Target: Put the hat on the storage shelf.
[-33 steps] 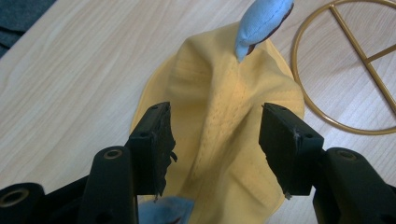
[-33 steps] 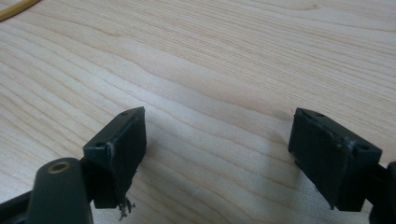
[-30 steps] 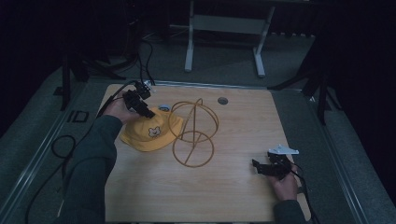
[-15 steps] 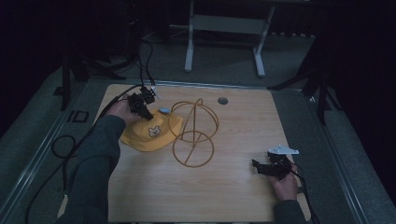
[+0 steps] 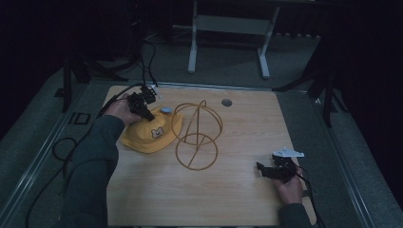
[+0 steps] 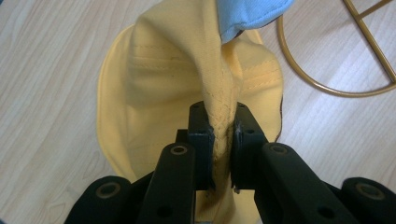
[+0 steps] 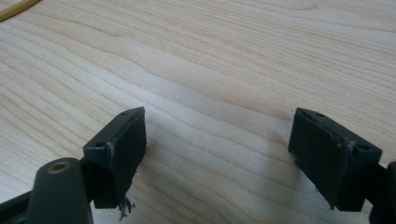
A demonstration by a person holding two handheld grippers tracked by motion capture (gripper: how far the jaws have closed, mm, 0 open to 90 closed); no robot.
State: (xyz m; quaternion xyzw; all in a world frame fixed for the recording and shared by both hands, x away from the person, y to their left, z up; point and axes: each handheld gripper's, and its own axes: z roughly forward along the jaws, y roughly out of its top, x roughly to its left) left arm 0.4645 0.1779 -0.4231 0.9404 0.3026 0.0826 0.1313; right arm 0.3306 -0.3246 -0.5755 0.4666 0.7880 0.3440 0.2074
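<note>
A yellow hat [image 5: 145, 137] with a bear patch lies at the left of the wooden table [image 5: 237, 199]. My left gripper [image 5: 146, 113] is at its far edge, where its jaws have just been closing, and it is now shut on a raised fold of the yellow hat [image 6: 187, 70]. In the left gripper view the left gripper [image 6: 223, 135] pinches the stitched cloth between both pads. A blue tag [image 6: 247, 14] hangs beyond the fold. The gold wire stand [image 5: 197, 137] rises just right of the hat. My right gripper [image 5: 262, 170] [image 7: 217, 140] rests open near the right front corner, nothing between its jaws.
A small dark disc [image 5: 226, 102] lies near the table's far edge. A grey metal frame [image 5: 194, 42] stands on the floor behind the table. Cables [image 5: 59, 147] trail off the left side. Bare wood lies between the stand and my right gripper.
The left gripper has come down a little onto the hat and shut on a fold of its cloth. The right gripper has not moved.
</note>
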